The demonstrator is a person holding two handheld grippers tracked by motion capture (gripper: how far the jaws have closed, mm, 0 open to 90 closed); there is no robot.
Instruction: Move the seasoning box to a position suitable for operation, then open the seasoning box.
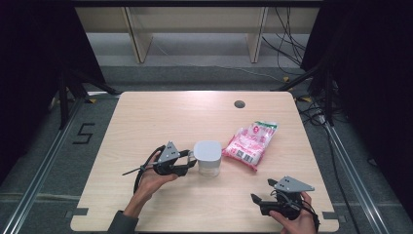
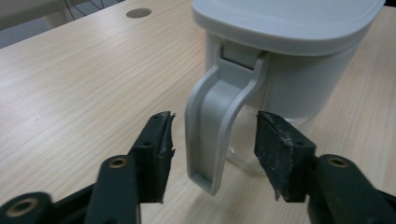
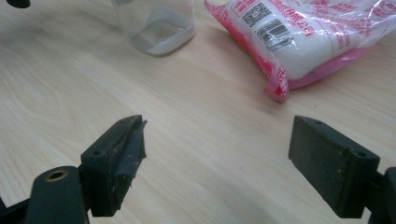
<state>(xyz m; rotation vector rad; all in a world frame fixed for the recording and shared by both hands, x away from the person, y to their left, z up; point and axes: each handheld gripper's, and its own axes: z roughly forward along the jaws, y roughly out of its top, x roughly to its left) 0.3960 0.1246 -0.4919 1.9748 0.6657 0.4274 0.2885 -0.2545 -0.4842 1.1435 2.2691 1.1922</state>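
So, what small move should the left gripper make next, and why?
Probably close the left gripper on the jug handle. The handle stands between its open pads with gaps on both sides, so the jug is not held.

Table [image 1: 160, 117]: pale wood, fine lengthwise grain, one small dark grey round cap [image 1: 239, 104] near the far edge. Container [image 1: 208, 163]: clear body, light grey lid [image 2: 289, 23], matching light grey handle [image 2: 219, 126] (lid reads near-white from the high view). Bag [image 1: 251, 141]: pink and white plastic, pink print, white contents showing through, black barcode and QR code on a white patch, a bit of green at the far end. Left gripper [image 1: 191, 162] and right gripper [image 1: 260, 190]: black bodies, black pads, grey top plates, brass-coloured rivets. Floor [image 1: 195, 78]: grey, with a black "5" marked on it.
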